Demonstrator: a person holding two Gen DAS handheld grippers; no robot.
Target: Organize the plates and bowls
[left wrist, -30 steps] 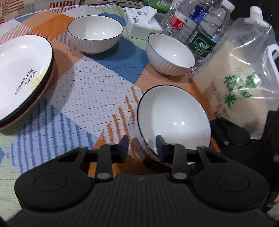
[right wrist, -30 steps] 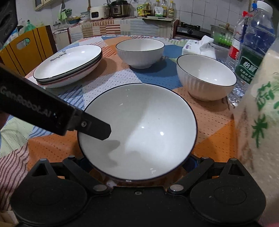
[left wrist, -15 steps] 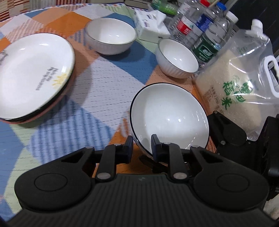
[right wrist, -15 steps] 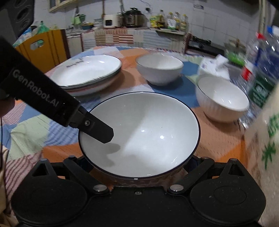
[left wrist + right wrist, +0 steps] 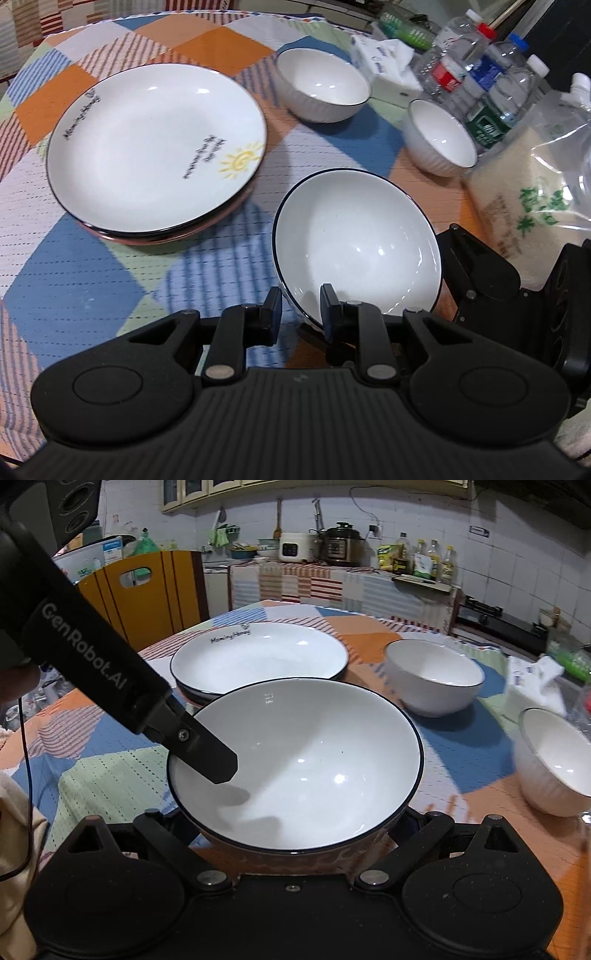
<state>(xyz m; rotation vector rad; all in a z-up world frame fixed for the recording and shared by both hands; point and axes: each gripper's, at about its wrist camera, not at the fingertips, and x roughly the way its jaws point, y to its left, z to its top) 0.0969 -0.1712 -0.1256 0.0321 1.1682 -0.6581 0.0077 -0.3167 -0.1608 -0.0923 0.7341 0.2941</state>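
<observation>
A white bowl with a dark rim (image 5: 354,240) (image 5: 295,760) hangs tilted just above the checked tablecloth. My left gripper (image 5: 301,306) is shut on its near rim, one finger inside the bowl (image 5: 207,753) and one outside. My right gripper (image 5: 295,849) clasps the bowl's body from the other side, its arms spread wide and its fingertips hidden under the bowl; its black body (image 5: 480,273) shows to the right of the bowl. A stack of white plates (image 5: 155,147) (image 5: 258,657) lies just left of the bowl. Two more white bowls (image 5: 325,88) (image 5: 439,136) stand farther back.
A clear bag of rice (image 5: 535,206), several water bottles (image 5: 480,81) and a tissue pack (image 5: 388,62) crowd the table's right side. A yellow chair back (image 5: 147,590) stands beyond the table's far edge, with a kitchen counter (image 5: 332,579) behind it.
Both grippers have carried the bowl leftward, off the cloth and close to the plate stack. The left jaws have narrowed onto the rim. The rice bag now lies farther from the bowl.
</observation>
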